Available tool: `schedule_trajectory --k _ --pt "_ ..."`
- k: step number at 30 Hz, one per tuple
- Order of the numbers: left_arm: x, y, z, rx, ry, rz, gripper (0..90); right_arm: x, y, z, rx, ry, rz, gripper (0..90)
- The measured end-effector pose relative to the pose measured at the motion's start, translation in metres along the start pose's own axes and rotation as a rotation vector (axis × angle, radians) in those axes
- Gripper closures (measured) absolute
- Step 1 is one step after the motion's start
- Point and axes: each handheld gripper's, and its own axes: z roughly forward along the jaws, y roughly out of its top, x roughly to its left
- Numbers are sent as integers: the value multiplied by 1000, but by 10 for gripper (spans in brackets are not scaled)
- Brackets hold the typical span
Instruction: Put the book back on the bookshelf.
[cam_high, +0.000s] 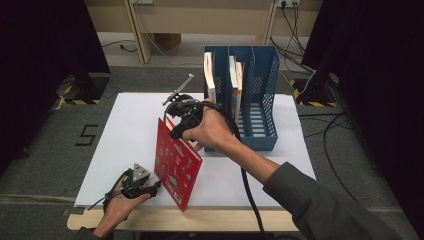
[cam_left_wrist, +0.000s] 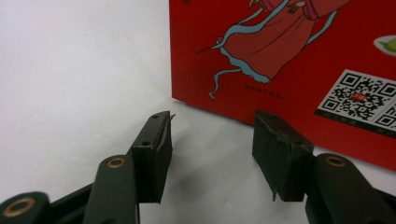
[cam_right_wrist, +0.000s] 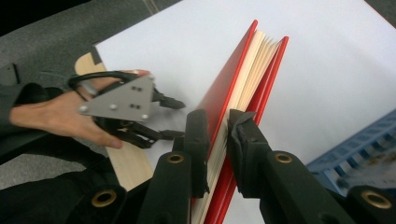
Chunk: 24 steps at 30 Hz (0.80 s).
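A: Status check. Where is the red book (cam_high: 176, 165)?

B: Standing on its lower edge on the white board (cam_high: 125, 140), near-centre, tilted. The right gripper (cam_high: 176, 131) is clamped on its far upper corner; in the right gripper view both pads pinch the cover and page block. The book's near corner is still down on the board, as far as I can tell.

A: And the left gripper (cam_high: 156, 186)?

B: At the near left, just beside the book's lower near edge. Its jaws stand apart with nothing between them; the left gripper view shows the red cover with its QR code just beyond the tips. It looks like a steadying position, not a grip.

A: Destination?

B: Presumably the blue file rack (cam_high: 260, 100), far right of the book. Its left and middle compartments already hold upright books (cam_high: 210, 80); the right compartment looks free.

A: Progress?

B: Pick-up done, I'd judge. Carrying over and slotting in remain.
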Motion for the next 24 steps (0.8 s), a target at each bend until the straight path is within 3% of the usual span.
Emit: schedule_trajectory --k 2,4,5,10,13,24 --pt "3 -1 1 -1 -3 -6 386 6 1 0 -1 1 -21 780" --pt "2 -2 1 6 -34 -6 202 10 2 0 -4 -7 -35 775" --pt "0 -2 1 4 -31 1 180 11 1 0 -4 -8 -34 771" --pt "-1 -2 0 2 -22 14 176 12 -2 -1 -3 -16 -28 729" --pt "-1 -2 0 -1 -20 18 175 11 -4 -1 -8 3 -7 714" --pt "0 -3 -1 -5 -27 16 165 21 0 -1 -6 33 -17 687"
